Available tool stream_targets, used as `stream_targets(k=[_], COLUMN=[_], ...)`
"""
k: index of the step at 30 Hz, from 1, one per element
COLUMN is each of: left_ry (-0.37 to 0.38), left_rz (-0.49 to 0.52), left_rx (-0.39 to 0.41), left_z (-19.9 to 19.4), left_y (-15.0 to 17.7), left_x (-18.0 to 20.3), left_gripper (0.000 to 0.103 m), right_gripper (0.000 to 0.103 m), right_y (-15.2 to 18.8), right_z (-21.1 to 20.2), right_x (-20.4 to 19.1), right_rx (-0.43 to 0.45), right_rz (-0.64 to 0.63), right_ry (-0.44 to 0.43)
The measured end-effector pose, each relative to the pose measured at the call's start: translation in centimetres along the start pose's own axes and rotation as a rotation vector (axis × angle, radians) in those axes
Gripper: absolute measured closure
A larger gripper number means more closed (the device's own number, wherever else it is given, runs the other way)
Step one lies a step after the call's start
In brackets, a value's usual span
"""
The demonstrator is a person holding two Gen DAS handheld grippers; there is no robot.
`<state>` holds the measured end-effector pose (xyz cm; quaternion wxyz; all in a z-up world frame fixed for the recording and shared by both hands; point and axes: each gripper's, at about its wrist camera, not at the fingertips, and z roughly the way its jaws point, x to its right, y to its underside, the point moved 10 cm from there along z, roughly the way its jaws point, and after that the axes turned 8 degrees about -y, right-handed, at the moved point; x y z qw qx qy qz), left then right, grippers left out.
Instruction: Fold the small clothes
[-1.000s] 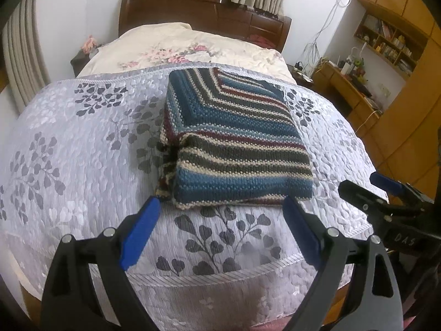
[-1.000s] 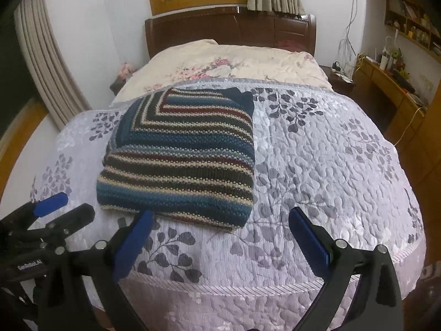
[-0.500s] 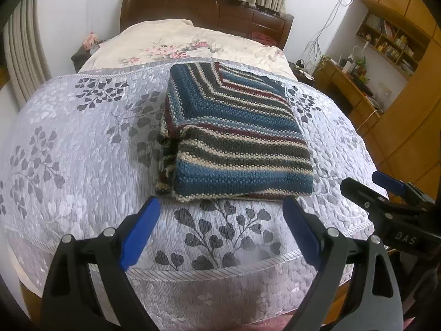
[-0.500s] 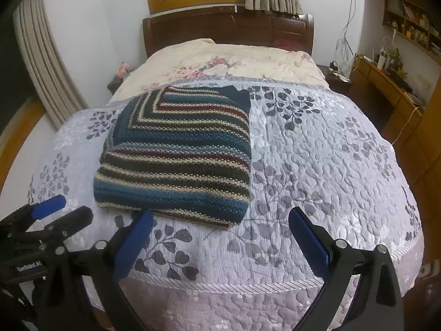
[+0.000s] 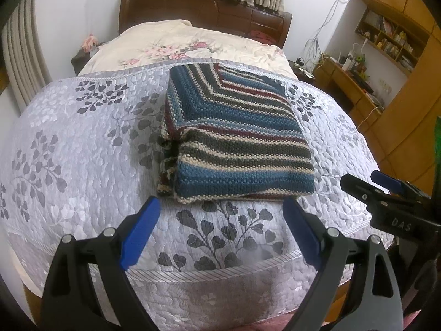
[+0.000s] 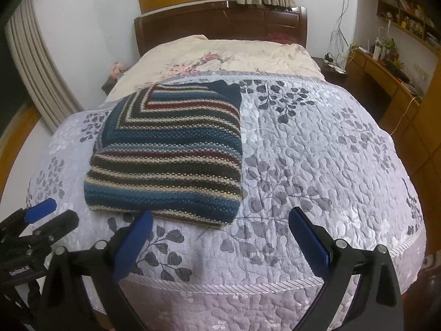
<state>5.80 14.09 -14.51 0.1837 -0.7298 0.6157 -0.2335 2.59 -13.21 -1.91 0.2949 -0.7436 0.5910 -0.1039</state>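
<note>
Striped knit sweater (image 5: pixel 237 138) lies folded on the grey bedspread (image 5: pixel 82 165), near its foot edge (layers showing at left). Left gripper (image 5: pixel 222 231) and right gripper (image 6: pixel 220 234): both spread wide, empty, hovering apart from it.

Items on the wooden shelves (image 5: pixel 391 35) are too small to identify

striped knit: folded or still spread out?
Folded. The striped knit lies as a compact rectangle on the grey bedspread, stacked layers showing at its left edge.

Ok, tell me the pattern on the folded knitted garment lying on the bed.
Folded striped knitted garment: blue, cream, dark grey and maroon bands, chevroned at the far end; clearest in left wrist view.
</note>
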Motion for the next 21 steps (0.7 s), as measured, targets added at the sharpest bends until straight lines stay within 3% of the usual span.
stream_targets(k=[9, 21], left_ry=[-0.003, -0.004], left_rz=[-0.005, -0.011], left_rx=[-0.007, -0.004], left_z=[0.12, -0.26], left_y=[-0.19, -0.15], left_x=[-0.50, -0.73], left_gripper=[0.013, 0.013], right_gripper=[0.004, 0.004], right_y=[-0.27, 0.33], right_z=[-0.26, -0.15], right_x=[0.31, 0.84], right_rx=[0.034, 0.004], right_rz=[-0.020, 0.007], right_ry=[0.041, 0.048])
